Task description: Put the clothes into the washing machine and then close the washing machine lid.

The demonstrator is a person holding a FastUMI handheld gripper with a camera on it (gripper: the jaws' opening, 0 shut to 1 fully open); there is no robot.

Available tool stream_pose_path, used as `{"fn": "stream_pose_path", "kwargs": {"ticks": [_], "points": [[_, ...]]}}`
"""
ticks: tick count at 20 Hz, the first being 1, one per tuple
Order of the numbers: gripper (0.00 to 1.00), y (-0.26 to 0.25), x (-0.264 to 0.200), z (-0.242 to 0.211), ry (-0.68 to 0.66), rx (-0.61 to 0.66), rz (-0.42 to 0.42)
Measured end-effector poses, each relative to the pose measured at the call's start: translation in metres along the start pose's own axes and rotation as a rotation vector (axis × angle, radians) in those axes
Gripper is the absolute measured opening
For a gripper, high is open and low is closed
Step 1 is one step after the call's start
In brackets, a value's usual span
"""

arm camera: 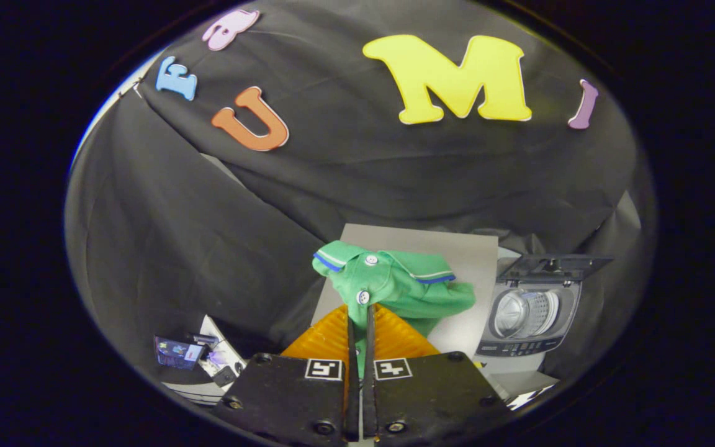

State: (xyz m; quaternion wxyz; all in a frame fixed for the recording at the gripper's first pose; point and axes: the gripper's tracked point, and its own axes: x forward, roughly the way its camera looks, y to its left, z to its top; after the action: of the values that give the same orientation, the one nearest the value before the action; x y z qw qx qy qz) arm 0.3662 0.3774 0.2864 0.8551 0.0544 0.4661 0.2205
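Observation:
A green polo shirt [398, 285] with a blue-and-white striped collar and white buttons hangs bunched at my fingertips, lifted above the grey table [466, 248]. My gripper [361, 310] is shut on the shirt, its fabric pinched in the narrow slit between both fingers. To the right of the shirt stands a small top-loading washing machine [528, 313]. Its dark lid [553, 267] is swung up and back, and the shiny drum inside is visible. The machine lies beyond and to the right of the fingers.
Black cloth walls close in the booth behind and to the left. Down to the left of the fingers lies a white surface with a small device and dark clutter [193, 355]. The table's grey top stretches behind the shirt toward the wall.

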Motion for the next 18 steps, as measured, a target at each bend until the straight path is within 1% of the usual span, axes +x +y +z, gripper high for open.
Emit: {"fn": "stream_pose_path", "kwargs": {"ticks": [3, 8, 12, 18], "points": [[0.06, 0.001, -0.027, 0.003, -0.044, -0.009, 0.006], [0.06, -0.013, -0.079, 0.003, -0.114, -0.005, -0.027], [0.06, -0.048, -0.106, -0.009, -0.152, 0.023, -0.069], [0.06, -0.116, -0.139, -0.031, -0.157, 0.099, -0.142]]}}
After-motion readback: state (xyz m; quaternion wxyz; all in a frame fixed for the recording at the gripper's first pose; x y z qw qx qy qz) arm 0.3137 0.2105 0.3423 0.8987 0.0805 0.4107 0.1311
